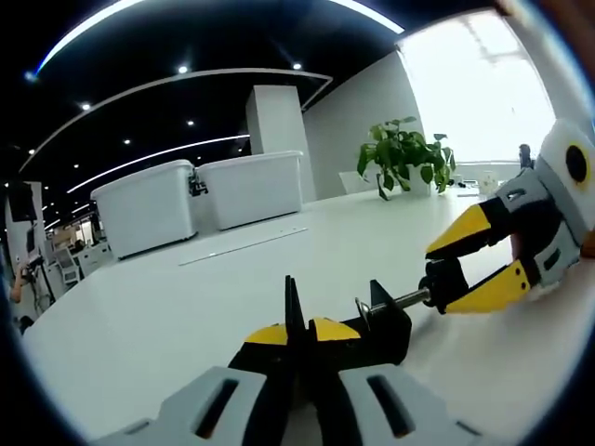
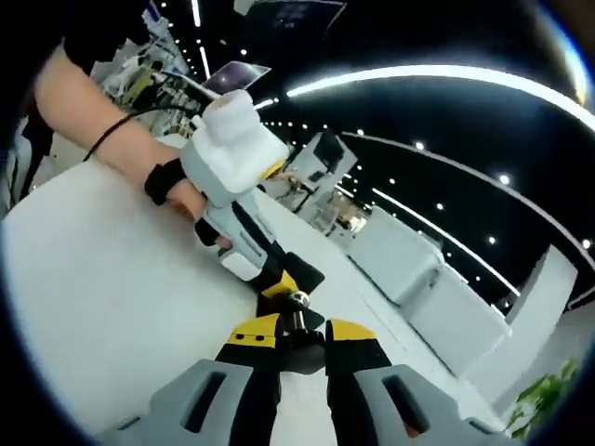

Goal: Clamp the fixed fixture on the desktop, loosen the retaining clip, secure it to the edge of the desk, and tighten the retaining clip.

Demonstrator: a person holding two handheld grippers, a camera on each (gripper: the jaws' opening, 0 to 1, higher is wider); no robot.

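A black clamp fixture [image 1: 381, 325] rests on the white desktop [image 1: 167, 316]. My left gripper [image 1: 299, 332] is shut on its thin upright plate, yellow tips pressed against both sides. The clamp's screw rod [image 1: 409, 299] points right, and my right gripper [image 1: 441, 277] is shut on the black knob at its end. In the right gripper view, my right gripper [image 2: 302, 332] pinches that knob [image 2: 299, 321]. Just beyond it, the clamp [image 2: 302, 276] sits in the left gripper [image 2: 277, 283], which a hand [image 2: 177, 190] holds.
Two white storage bins [image 1: 149, 206] [image 1: 251, 186] stand at the far side of the desktop, with a white pillar [image 1: 274, 116] behind. A potted plant [image 1: 404, 153] stands at the far right by a bright window. Bare desktop [image 2: 102, 279] spreads left of the grippers.
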